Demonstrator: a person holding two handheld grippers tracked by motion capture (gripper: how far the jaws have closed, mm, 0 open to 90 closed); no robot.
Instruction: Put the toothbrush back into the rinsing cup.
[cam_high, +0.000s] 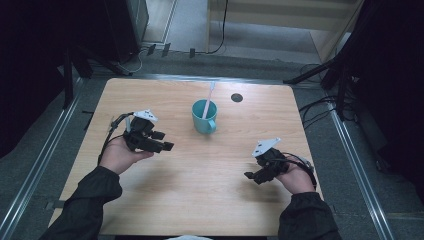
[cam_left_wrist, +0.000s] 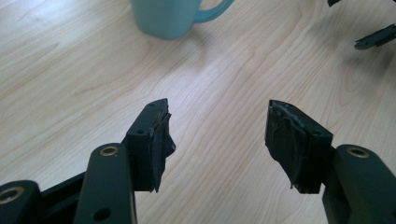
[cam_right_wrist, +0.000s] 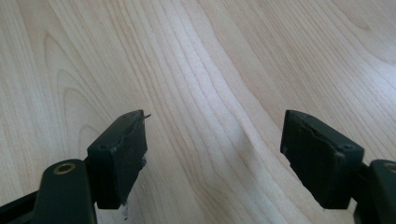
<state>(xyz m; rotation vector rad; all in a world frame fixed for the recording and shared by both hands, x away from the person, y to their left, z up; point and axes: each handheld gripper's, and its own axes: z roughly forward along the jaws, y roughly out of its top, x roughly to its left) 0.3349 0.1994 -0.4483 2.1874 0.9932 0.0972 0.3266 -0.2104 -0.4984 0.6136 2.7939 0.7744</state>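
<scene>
Nearest the person, the right gripper (cam_high: 253, 175) sits low over the table (cam_high: 200, 200), well to the near right of the mug (cam_high: 204, 116). Its jaws stand wide apart with nothing between them, and the right gripper view shows bare wood grain beyond them.

The left gripper (cam_high: 164, 141) is the closer of the two to the mug, lying just to its near left with the jaws pointing across toward it. Those jaws also stand wide and hold nothing. In the left gripper view the mug (cam_left_wrist: 168, 16) is ahead and a little left of the gap, its handle (cam_left_wrist: 212, 10) turned to the right, with clear wood in between.

The mug stands upright near the middle of the table, handle toward the person. A toothbrush (cam_high: 208, 100) rests inside it, leaning up and away from the person, its long axis tilted toward the far edge.

Beyond the mug, to its far right, is a small dark hole (cam_high: 237, 97) in the tabletop, apart from everything else. Nothing seems to block the left gripper's way to the mug.
</scene>
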